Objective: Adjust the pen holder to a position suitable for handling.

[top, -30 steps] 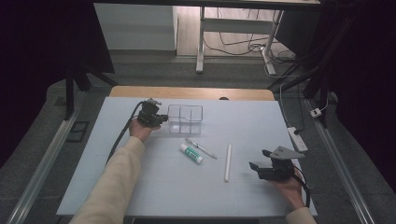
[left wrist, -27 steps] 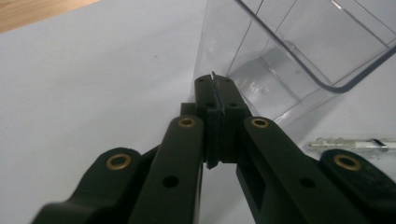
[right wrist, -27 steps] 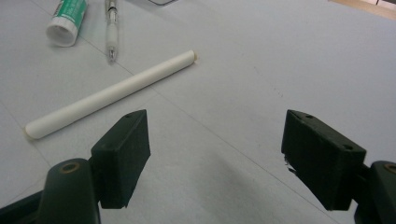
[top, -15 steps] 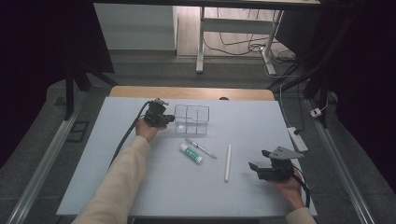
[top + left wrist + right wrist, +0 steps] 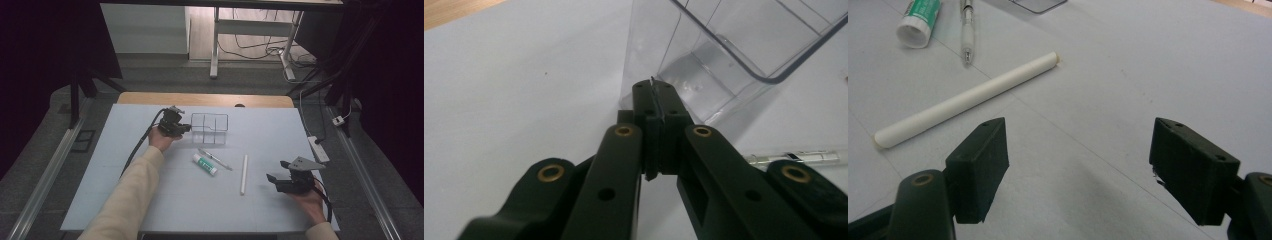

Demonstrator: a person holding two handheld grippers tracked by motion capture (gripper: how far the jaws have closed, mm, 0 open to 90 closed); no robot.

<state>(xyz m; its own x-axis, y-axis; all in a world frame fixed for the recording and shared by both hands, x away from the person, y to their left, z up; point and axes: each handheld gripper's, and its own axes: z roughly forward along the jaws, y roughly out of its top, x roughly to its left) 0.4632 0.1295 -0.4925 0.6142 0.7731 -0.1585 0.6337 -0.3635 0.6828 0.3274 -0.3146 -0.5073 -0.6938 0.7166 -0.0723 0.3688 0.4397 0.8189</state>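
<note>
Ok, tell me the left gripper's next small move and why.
Probably draw the clear organizer a little toward the person. The left gripper is shut on its near wall, while the glue stick, pen and white stick lie nearer the person, and the right gripper waits open.

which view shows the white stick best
The right gripper view: the white stick lies close and whole, ahead of the open jaws. The high view shows it small, right of the glue stick.
</note>
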